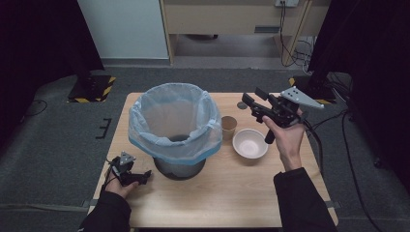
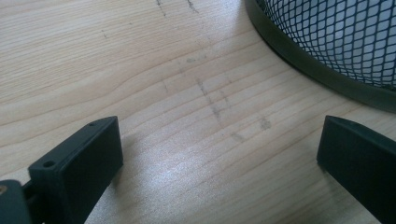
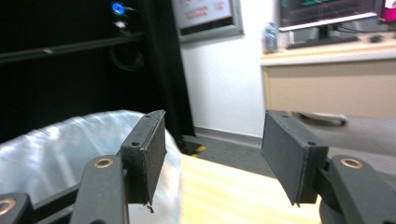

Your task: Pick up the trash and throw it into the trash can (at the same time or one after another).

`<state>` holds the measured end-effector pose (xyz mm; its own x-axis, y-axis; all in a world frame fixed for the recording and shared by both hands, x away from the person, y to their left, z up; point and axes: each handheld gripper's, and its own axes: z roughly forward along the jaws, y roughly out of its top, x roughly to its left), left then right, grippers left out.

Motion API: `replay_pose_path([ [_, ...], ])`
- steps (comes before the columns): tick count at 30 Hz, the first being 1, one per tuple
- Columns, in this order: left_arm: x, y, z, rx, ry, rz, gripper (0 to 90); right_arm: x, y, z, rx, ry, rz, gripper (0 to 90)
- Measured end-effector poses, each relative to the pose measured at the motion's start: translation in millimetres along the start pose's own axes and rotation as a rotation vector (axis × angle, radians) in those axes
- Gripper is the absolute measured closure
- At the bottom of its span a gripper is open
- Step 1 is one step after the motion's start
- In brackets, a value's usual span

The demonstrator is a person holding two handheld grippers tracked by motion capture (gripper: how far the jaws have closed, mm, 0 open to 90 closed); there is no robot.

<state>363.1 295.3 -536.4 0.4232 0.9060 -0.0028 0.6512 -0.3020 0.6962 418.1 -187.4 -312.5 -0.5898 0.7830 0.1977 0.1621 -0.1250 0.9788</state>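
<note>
A black mesh bin [image 1: 179, 166] lined with a pale blue plastic bag [image 1: 170, 121] stands on the wooden table [image 1: 232, 188]. To its right are a small brown paper cup [image 1: 228, 127] and a white bowl [image 1: 250, 143]. My left gripper [image 1: 143, 179] rests low on the table at the front left, beside the bin's base [image 2: 322, 74], open with nothing between its fingers [image 2: 88, 163]. My right gripper [image 1: 252, 102] is held up in the air above the cup and bowl, pointing left toward the bag [image 3: 60, 154], open and empty [image 3: 212, 154].
A small dark round object [image 1: 241, 104] lies on the table behind the cup. The table's front half and right side are bare wood. Grey carpet surrounds the table, with black stands at both back corners and a desk beyond.
</note>
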Motion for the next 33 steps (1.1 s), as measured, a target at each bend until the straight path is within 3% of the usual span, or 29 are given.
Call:
replay_pose_path([
  [7,0.0,0.0,0.0,0.000,0.000,0.000,0.0,-33.6,-35.2,-13.4,0.051,-0.089,0.018,38.7],
  [14,0.0,0.0,0.0,0.000,0.000,0.000,0.0,-59.5,-72.2,-16.7,0.145,-0.142,0.045,37.5],
  [18,0.0,0.0,0.1,-0.001,0.000,0.000,0.0,-70.8,-85.8,-15.4,0.156,-0.170,0.058,36.7],
  [23,0.0,0.0,0.1,-0.001,0.000,0.000,0.0,-83.7,-104.4,-11.5,0.217,-0.208,0.037,34.6],
  [33,-0.2,0.1,0.2,-0.001,0.000,0.000,0.0,-106.9,-138.7,-9.4,0.316,-0.279,0.041,32.7],
])
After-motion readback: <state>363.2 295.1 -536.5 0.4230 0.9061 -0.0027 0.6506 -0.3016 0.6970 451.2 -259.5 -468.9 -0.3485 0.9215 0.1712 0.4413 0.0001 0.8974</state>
